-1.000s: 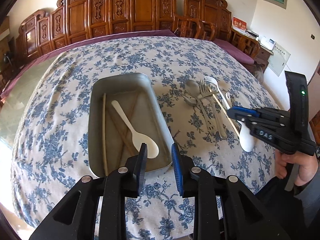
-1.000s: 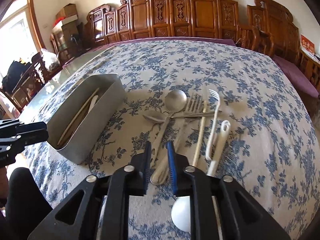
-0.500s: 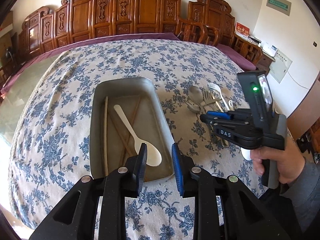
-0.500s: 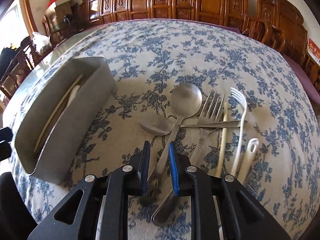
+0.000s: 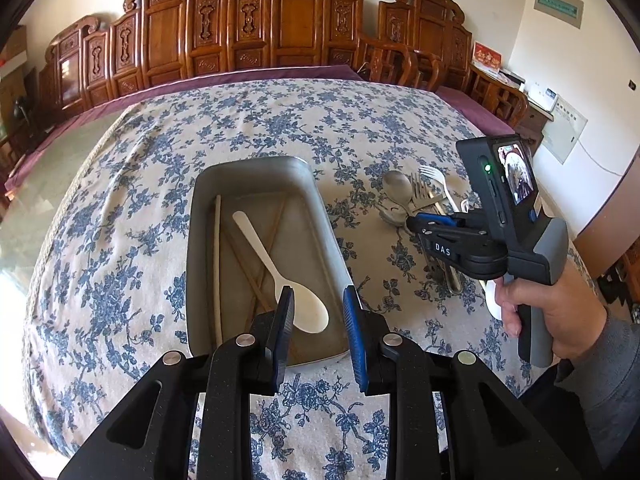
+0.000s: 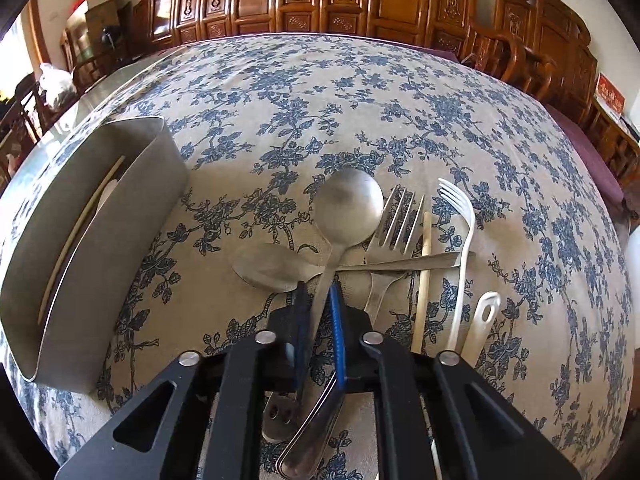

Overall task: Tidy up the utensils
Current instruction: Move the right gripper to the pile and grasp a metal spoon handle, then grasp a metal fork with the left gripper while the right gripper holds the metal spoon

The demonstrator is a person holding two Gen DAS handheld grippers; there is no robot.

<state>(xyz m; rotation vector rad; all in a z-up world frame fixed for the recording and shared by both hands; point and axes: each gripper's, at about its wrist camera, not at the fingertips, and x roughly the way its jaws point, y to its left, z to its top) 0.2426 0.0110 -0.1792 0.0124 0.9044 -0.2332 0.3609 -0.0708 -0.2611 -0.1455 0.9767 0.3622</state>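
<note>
A grey metal tray (image 5: 256,172) holds a white plastic spoon (image 5: 280,272) and chopsticks (image 5: 217,264); it shows at the left in the right wrist view (image 6: 120,216). My left gripper (image 5: 318,320) is open and empty above the tray's near end. My right gripper (image 6: 318,308) straddles the handle of the round metal spoon (image 6: 348,204), its jaws narrowed around it, low over the pile. The pile also has a second metal spoon (image 6: 268,266), a metal fork (image 6: 394,220), a chopstick (image 6: 424,264), a white plastic fork (image 6: 460,216) and a white looped handle (image 6: 486,312).
The table has a blue floral cloth (image 6: 320,92). Carved wooden chairs (image 5: 280,20) line the far side. In the left wrist view the right gripper (image 5: 416,222) and the hand holding it (image 5: 552,312) are to the right of the tray.
My right gripper has moved forward and down onto the utensil pile, and its jaws have narrowed around the round spoon's handle. My left gripper has stayed over the tray.
</note>
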